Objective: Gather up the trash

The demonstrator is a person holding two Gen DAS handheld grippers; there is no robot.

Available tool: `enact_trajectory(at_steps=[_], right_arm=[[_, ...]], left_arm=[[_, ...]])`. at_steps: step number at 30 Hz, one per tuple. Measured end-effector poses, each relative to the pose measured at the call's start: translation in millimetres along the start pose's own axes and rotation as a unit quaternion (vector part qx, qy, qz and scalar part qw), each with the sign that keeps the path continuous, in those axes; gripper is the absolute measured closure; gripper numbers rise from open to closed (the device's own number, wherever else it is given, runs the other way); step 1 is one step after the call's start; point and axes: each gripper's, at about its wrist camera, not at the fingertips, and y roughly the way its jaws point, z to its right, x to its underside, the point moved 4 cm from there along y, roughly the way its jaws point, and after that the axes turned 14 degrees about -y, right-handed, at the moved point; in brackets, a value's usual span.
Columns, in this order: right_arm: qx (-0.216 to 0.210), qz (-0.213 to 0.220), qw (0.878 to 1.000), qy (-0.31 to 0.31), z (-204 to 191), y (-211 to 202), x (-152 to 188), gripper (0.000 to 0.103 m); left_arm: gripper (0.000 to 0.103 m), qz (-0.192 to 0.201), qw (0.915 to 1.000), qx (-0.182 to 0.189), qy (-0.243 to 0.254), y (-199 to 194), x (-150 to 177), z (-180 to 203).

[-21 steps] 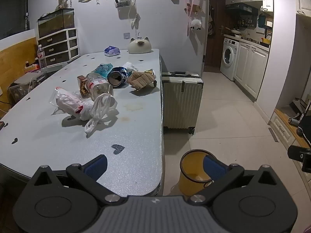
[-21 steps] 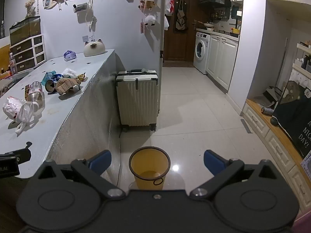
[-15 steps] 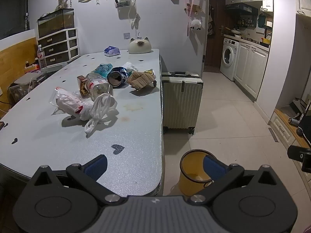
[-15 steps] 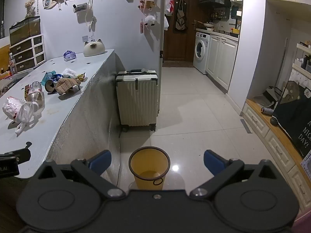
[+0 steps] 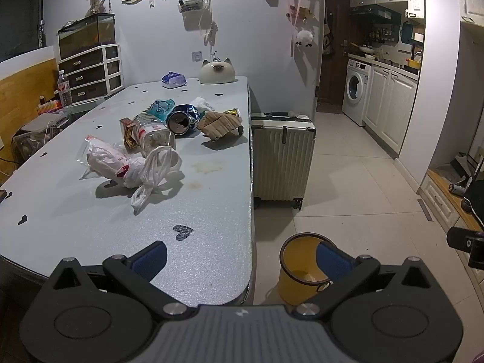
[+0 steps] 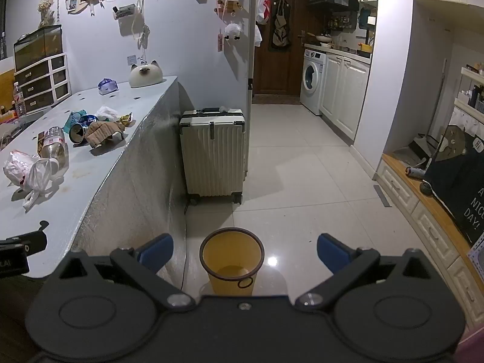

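Trash lies on the grey table (image 5: pixel 90 211): a white plastic bag (image 5: pixel 133 166), a clear plastic bottle (image 5: pixel 152 137), a crushed can (image 5: pixel 181 121), a brown cardboard piece (image 5: pixel 219 124) and wrappers behind them. The pile also shows in the right wrist view (image 6: pixel 54 148). A yellow bin (image 6: pixel 231 260) stands on the floor by the table's near corner; it also shows in the left wrist view (image 5: pixel 299 272). My left gripper (image 5: pixel 240 257) is open and empty over the table's near edge. My right gripper (image 6: pixel 245 249) is open and empty above the bin.
A white suitcase (image 5: pixel 282 157) stands on the floor beside the table. A cat-shaped ornament (image 5: pixel 216 72) and a tissue pack (image 5: pixel 174 79) sit at the table's far end. Drawers (image 5: pixel 90 72) stand at the left, kitchen cabinets (image 5: pixel 390 109) at the right.
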Motion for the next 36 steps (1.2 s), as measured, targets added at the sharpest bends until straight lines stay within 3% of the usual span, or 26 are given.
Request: enact_trajectory(at_steps=[36], right_arm=[[0.0, -0.001, 1.0, 0.0, 2.4, 0.7, 1.4, 0.001]], left_arm=[[0.0, 0.001, 1.0, 0.0, 0.002, 1.0, -3.9, 6.8]])
